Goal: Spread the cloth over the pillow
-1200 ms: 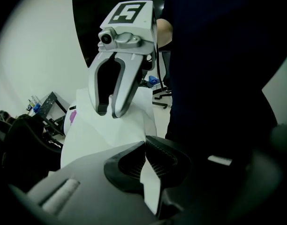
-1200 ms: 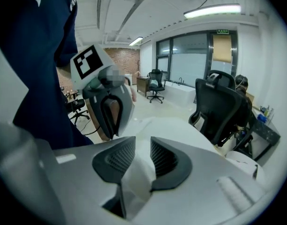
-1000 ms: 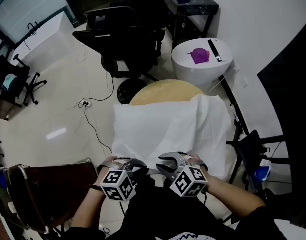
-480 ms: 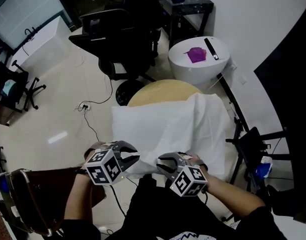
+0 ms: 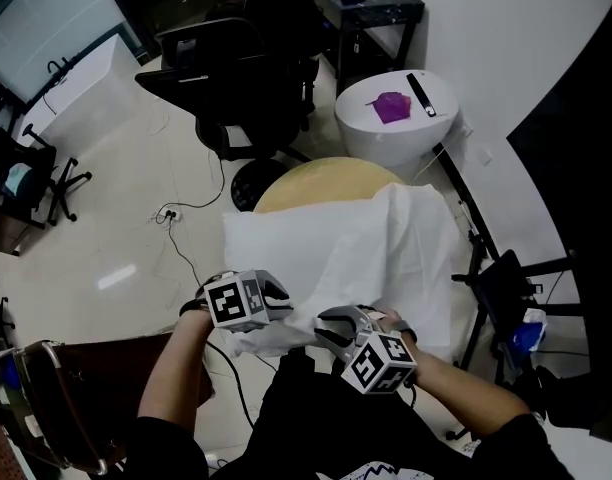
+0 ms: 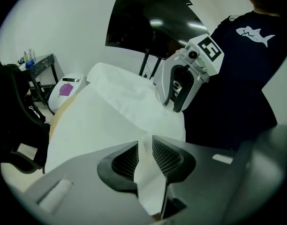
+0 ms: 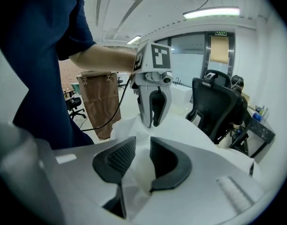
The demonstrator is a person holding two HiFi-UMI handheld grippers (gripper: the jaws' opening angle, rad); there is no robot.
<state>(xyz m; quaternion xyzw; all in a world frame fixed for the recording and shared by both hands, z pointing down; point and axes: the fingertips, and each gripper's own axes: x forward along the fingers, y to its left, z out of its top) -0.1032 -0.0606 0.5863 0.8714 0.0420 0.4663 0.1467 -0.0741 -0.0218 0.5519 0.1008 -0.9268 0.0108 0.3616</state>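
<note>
A white pillow [image 5: 291,253] lies on a round wooden table [image 5: 321,180]. A white cloth [image 5: 416,243] covers its right part and bunches at the near edge. My left gripper [image 5: 278,300] sits at the pillow's near left corner. Its jaws have just been opening, and a fold of cloth [image 6: 150,182] stands loose between its pads [image 6: 168,154]. My right gripper [image 5: 326,326] is at the near edge, shut on a bunch of cloth [image 7: 136,177]. In each gripper view the other gripper shows just beyond: the right one [image 6: 183,81] and the left one [image 7: 153,104].
A white round side table [image 5: 381,133] behind the pillow carries a purple object and a black bar. Black office chairs [image 5: 241,73] stand further back. A brown chair [image 5: 91,378] is at my near left, a black stand [image 5: 496,278] at the right, and a cable [image 5: 186,253] lies on the floor.
My left gripper swung out to the left away from the cloth edge with its jaws parting, then came back right and down onto the cloth at the pillow's near left corner. The right gripper stayed put.
</note>
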